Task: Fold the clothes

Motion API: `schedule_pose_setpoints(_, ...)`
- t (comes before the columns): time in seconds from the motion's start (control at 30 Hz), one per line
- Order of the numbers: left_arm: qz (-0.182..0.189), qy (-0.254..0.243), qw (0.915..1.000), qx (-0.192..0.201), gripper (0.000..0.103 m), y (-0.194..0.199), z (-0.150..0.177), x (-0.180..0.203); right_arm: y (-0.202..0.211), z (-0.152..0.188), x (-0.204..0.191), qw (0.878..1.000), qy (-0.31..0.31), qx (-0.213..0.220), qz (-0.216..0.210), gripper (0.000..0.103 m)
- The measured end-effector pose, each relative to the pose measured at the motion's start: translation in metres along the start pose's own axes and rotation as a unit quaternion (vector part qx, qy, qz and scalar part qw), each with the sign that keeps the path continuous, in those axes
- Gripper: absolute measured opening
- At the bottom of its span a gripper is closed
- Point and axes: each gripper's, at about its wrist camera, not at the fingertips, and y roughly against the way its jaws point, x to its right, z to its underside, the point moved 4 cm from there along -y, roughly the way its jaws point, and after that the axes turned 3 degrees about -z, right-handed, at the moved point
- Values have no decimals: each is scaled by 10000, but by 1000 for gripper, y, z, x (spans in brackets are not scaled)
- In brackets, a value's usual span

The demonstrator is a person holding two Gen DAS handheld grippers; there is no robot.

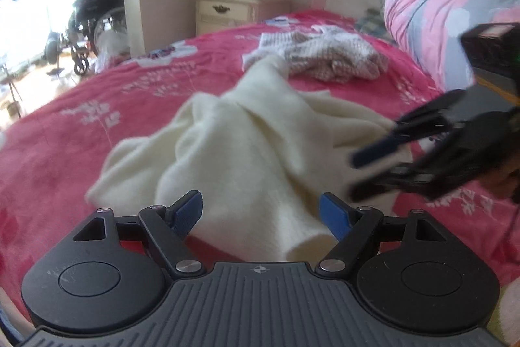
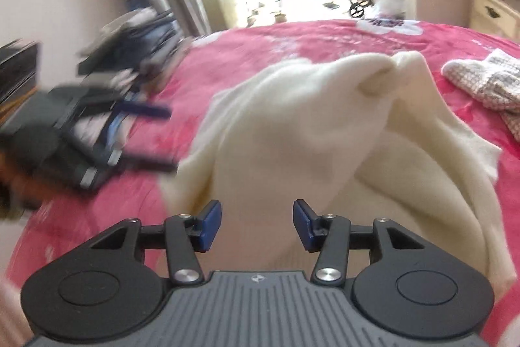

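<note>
Your left gripper [image 1: 261,213] and right gripper [image 2: 256,225] are both hanging open, holding nothing — the cream sweater [image 1: 247,132] is lying just ahead.

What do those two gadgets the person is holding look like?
Both look alike. The left gripper and the right gripper each have a ribbed grey body with a small crosshair mark, two round black discs, black linkage arms with silver screws, and blue pads on the fingertips.

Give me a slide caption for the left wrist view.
Open left gripper over a crumpled cream sweater on the pink bedspread, right gripper alongside.
</note>
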Motion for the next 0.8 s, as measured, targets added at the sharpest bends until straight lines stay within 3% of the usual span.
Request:
schedule_pose_setpoints(0.07,-40,36,10000,-17,80,-1,3,0,-18,-1,1,9998,-66,26,191,57)
schedule_pose_setpoints(0.13,-69,79,9999,-11,80,-1,5,-2,-23,2,6,9990,-278,60,357,51)
schedule_pose_setpoints(0.17,-94,69,9999,13,80,0,5,-3,-24,4,9,9982,-399,80,431,33)
schedule_pose_setpoints(0.2,-140,31,9999,62,80,2,5,-4,-24,6,12,9973,-521,100,506,8)
schedule_pose_setpoints(0.23,-207,-28,9997,125,80,4,4,-5,-21,9,19,9959,-664,111,597,1)
schedule_pose_setpoints(0.37,-472,-267,9977,396,80,13,-3,-15,8,31,56,9855,-1148,233,1226,0)
schedule_pose_setpoints(0.43,-601,-366,9967,400,80,12,-6,-21,19,38,62,9849,-1260,192,1174,0)
schedule_pose_setpoints(0.53,-665,-232,9970,314,80,6,-8,-29,29,41,58,9885,-1220,149,886,6)
schedule_pose_setpoints(0.57,-668,-148,9972,285,80,4,-8,-31,27,38,43,9924,-970,171,734,16)
schedule_pose_setpoints(0.6,-659,-46,9975,255,80,3,-8,-33,24,34,27,9957,-670,231,597,43)
schedule_pose_setpoints(0.67,-620,175,9977,197,80,1,-6,-35,14,27,-8,9987,12,367,356,66)
schedule_pose_setpoints(0.77,-603,280,9977,154,80,3,-2,-33,-11,30,-46,9914,1133,293,580,66)
schedule_pose_setpoints(0.8,-602,283,9977,142,80,4,0,-32,-20,31,-49,9882,1316,267,731,60)
